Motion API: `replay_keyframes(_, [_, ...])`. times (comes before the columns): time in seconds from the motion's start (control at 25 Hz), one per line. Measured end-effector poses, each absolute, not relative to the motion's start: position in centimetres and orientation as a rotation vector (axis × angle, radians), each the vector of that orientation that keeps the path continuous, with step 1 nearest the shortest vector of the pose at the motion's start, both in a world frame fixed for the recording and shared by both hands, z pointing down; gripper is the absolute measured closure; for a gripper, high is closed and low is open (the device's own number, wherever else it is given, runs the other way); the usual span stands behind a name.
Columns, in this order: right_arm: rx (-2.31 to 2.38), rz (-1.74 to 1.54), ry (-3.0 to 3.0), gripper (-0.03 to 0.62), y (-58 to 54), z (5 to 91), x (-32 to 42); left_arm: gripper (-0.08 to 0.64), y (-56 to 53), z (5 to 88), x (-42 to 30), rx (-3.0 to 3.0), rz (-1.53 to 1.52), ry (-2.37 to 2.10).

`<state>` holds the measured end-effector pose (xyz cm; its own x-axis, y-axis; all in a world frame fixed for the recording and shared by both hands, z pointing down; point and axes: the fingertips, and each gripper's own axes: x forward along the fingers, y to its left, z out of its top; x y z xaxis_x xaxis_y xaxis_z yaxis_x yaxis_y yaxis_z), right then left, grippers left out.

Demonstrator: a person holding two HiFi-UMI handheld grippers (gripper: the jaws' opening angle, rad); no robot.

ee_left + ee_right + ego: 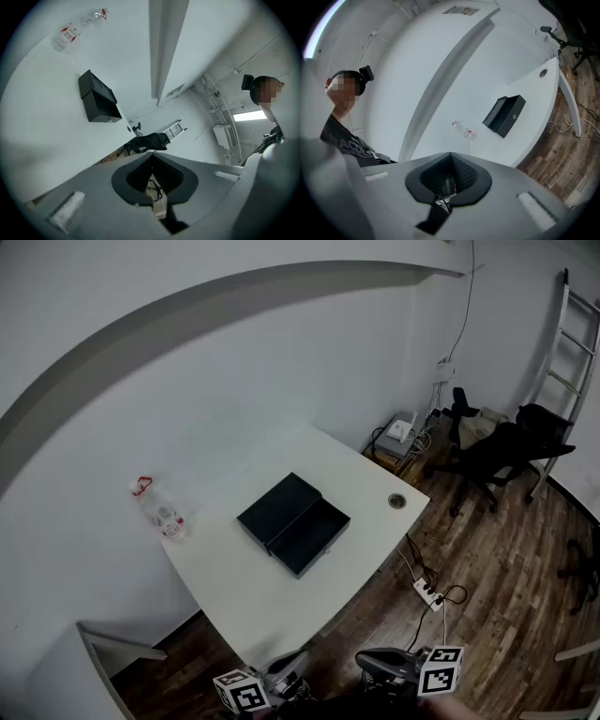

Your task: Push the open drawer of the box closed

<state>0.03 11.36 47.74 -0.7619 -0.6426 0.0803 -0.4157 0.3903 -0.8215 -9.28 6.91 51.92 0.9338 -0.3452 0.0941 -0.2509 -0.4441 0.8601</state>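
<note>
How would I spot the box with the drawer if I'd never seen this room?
Find the white table against the white wall. Near its middle lies a flat black box, its drawer pulled open. It alone is black; the nearby bottle is clear with a red cap.

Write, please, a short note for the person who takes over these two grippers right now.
Left gripper: shut, empty.
Right gripper: shut, empty.
Both are at the near edge of the table, apart from the box.
The box lies mid-table, its drawer open; a bottle lies left of it.
Done: nothing.
Left: reach the drawer and push it closed.
</note>
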Motion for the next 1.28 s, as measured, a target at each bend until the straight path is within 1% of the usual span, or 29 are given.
replay_keyframes(0.48, [-0.929,-1.303,2.412,0.589,11.0,47.7,0.0,0.561,6.5,51.9,-9.2,2.054,-0.117,-0.440])
replay_keyframes(0.68, [-0.928,-1.250,2.441,0.589,10.8,47.3,0.4,0.561,6.3,52.1,-9.1,2.054,-0.114,-0.460])
replay_keyframes(0.96, [-0.914,-1.250,2.435,0.588,10.0,47.1,3.7,0.561,6.2,51.7,-7.5,2.045,-0.107,-0.527])
replay_keyframes(1.28, [-0.801,-1.293,2.478,0.588,10.8,47.8,8.4,0.560,7.3,52.3,-3.8,2.015,-0.122,-0.678])
